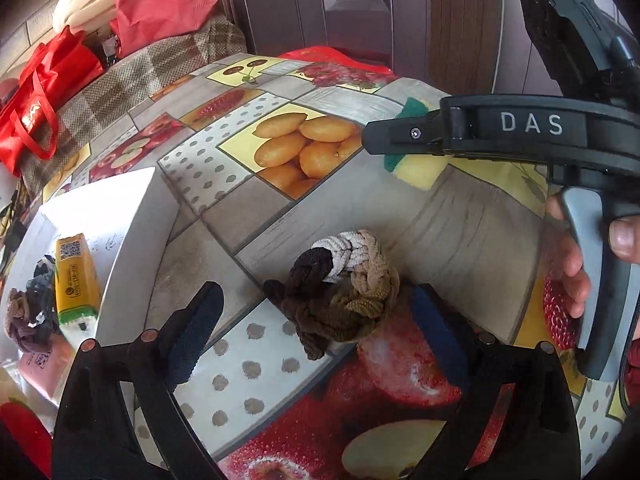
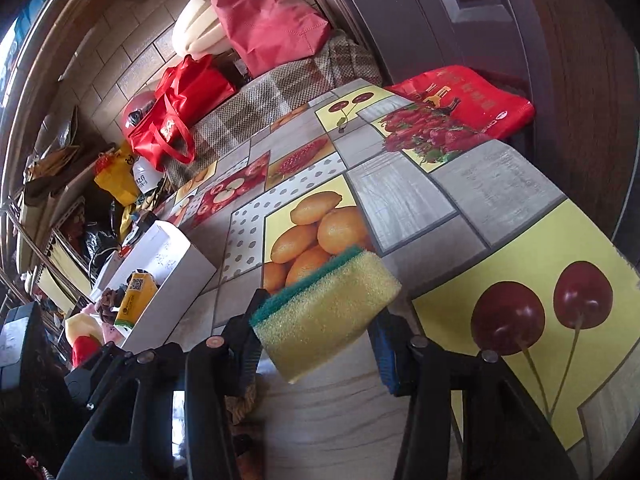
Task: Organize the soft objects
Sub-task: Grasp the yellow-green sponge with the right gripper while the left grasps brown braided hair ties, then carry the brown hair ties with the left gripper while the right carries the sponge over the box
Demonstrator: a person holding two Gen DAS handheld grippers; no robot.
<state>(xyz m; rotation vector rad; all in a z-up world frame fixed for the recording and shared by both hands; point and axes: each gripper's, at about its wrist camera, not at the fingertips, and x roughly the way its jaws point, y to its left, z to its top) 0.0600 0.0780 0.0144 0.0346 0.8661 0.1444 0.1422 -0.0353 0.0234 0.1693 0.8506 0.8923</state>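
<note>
A bundle of braided hair ties [image 1: 344,292], brown, white and tan, lies on the fruit-print tablecloth [image 1: 248,208]. My left gripper [image 1: 320,328] is open around it, the right finger touching the bundle. My right gripper [image 2: 316,332] is shut on a yellow sponge with a green scouring side [image 2: 326,308], held just above the table; the sponge also shows in the left wrist view [image 1: 420,170] behind the right gripper's finger. A white box [image 1: 132,216] at the left holds a yellow pack [image 1: 76,276] and dark scrunchies [image 1: 30,312].
Red bags [image 2: 176,112] and a red cloth bag [image 2: 272,24] sit on a checked sofa beyond the table's far edge. Another red bag [image 2: 476,100] lies at the far right corner. A dark door [image 2: 440,20] stands behind.
</note>
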